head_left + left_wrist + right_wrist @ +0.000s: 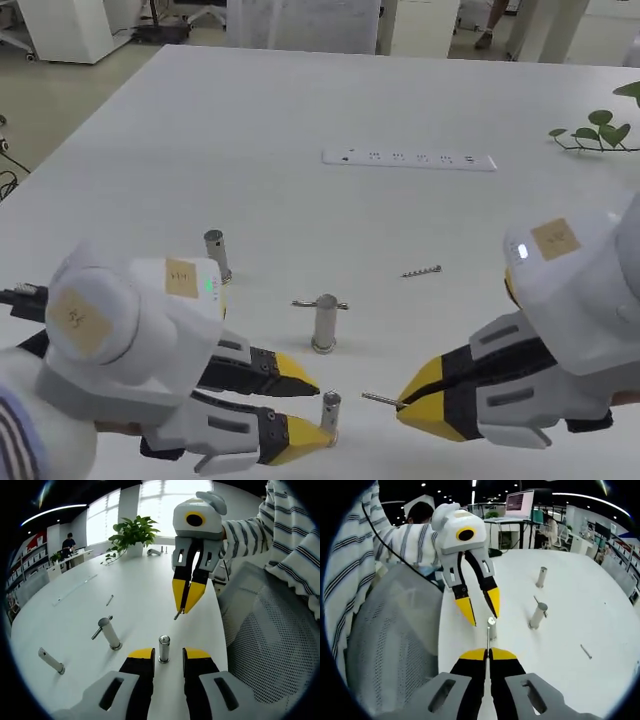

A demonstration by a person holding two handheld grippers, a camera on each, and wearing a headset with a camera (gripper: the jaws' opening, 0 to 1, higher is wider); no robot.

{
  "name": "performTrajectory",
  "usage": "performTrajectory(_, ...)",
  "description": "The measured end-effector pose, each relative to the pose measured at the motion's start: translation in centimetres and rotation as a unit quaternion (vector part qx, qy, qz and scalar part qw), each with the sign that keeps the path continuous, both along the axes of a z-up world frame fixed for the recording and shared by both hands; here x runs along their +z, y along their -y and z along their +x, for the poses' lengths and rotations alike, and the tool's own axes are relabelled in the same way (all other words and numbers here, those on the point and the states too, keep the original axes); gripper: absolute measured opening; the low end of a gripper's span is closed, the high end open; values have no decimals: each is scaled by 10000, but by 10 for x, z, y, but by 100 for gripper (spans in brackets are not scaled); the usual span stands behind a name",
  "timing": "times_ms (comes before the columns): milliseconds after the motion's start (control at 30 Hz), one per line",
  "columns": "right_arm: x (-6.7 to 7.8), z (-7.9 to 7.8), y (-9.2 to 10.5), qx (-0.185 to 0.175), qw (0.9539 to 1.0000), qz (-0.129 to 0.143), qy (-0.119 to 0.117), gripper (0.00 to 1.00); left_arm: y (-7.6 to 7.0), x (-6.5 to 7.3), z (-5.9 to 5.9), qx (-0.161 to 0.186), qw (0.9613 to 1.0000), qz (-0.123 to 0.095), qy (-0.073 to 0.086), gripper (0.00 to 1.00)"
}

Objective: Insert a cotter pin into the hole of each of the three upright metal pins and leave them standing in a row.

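Lower left of the head view: left gripper, fingers held apart, one on each side of the near metal pin. In the left gripper view, a sliver of white tabletop visible on either side of it, so not clamped. Near metal pin upright at the bottom centre of the head view, closest of the three.

Lower right of the head view: right gripper, fingers pressed together on a cotter pin. Gripped by one end, free end pointing left toward the top of the near metal pin and just short of it. Same in the right gripper view: thin rod running up from the closed yellow tips to the round cap of the near metal pin, touching or apart impossible to tell there.

Just below centre in the head view: middle metal pin, upright, with a crosswise cotter pin through its top, ends sticking out on both sides. Up and left of that: far metal pin, upright, small hole near its top visible in the left gripper view. All three in a slanted row, well apart from one another.

Right of centre: loose cotter pin lying flat on the tabletop. Further up: white power strip, also flat. At the right edge: green plant sprig.
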State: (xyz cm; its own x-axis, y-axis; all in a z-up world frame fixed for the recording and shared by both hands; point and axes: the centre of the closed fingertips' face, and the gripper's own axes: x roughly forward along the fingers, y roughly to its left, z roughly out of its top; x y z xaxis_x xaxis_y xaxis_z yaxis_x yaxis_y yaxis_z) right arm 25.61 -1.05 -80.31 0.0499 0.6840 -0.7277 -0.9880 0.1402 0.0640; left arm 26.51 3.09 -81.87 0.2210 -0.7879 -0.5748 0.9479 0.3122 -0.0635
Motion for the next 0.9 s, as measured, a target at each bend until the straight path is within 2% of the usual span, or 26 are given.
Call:
performTrajectory(167, -5, -3, -4, -120, 9999, 36, -59, 3, -1, -8, 6, 60, 10000, 68, 28, 20)
performTrajectory(400, -9, -4, -3, -282, 9995, 37, -118, 3, 8, -13, 9, -48, 10000, 9, 17, 18)
performTrajectory(767, -11, -6, -1, -399, 9991, 38, -136, 3, 11, -22, 7, -134, 9999, 99, -29, 11)
performTrajectory(800, -11, -6, 0, -419, 9990, 34, -140, 3, 11, -22, 6, -132, 9999, 90, -67, 11)
performTrajectory(900, -10, -6, 0, -431, 9990, 50, -139, 3, 11, -21, 6, -105, 9999, 90, -46, 11)
